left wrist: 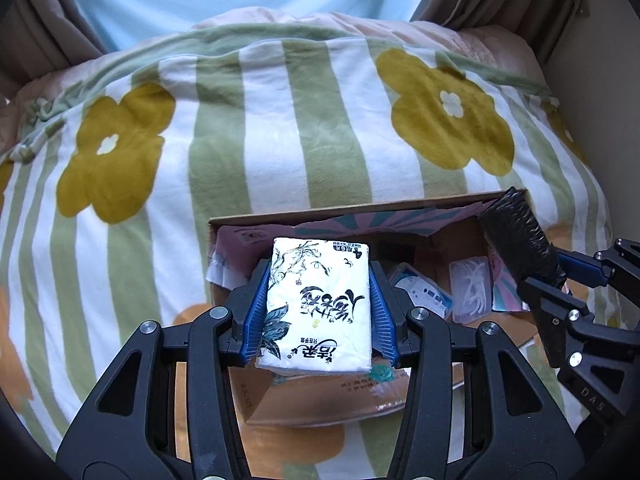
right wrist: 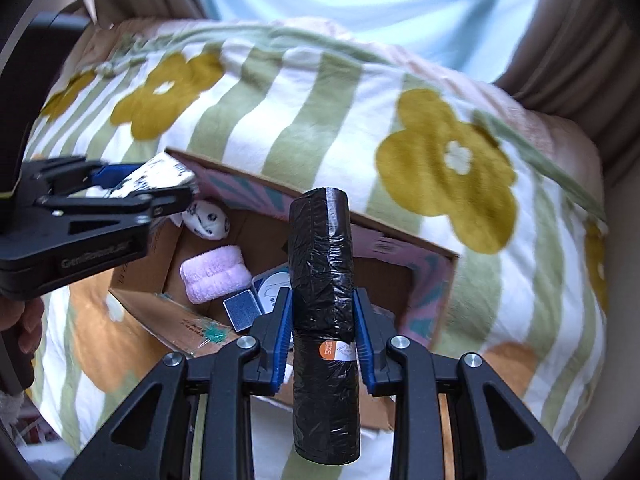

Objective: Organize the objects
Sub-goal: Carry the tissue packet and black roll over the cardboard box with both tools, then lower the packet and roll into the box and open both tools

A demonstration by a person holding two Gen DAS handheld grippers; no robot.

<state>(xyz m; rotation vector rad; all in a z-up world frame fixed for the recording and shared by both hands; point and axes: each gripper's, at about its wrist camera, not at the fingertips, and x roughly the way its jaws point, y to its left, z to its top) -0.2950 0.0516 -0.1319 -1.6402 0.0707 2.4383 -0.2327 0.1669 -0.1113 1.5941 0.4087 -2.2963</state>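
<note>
My left gripper point(left wrist: 320, 280) is shut on a white tissue pack point(left wrist: 318, 304) with black print, held over the open cardboard box point(left wrist: 340, 210). The right gripper point(right wrist: 322, 308) is shut on a black roll of bin bags point(right wrist: 322, 308), which stands upright above the same box point(right wrist: 400, 240). In the left wrist view the roll point(left wrist: 516, 236) and right gripper point(left wrist: 560, 276) hang over the box's right side. From the right wrist view the left gripper point(right wrist: 168, 188) with the tissue pack point(right wrist: 156, 176) sits over the box's left corner.
Inside the box lie a pink folded towel point(right wrist: 214, 274), a white spotted sock ball point(right wrist: 208, 218), a small blue packet point(right wrist: 242, 310) and a clear plastic pack point(left wrist: 470, 290). The box rests on a striped flower blanket point(left wrist: 280, 128) over a bed. A person's hand point(right wrist: 24, 320) shows at left.
</note>
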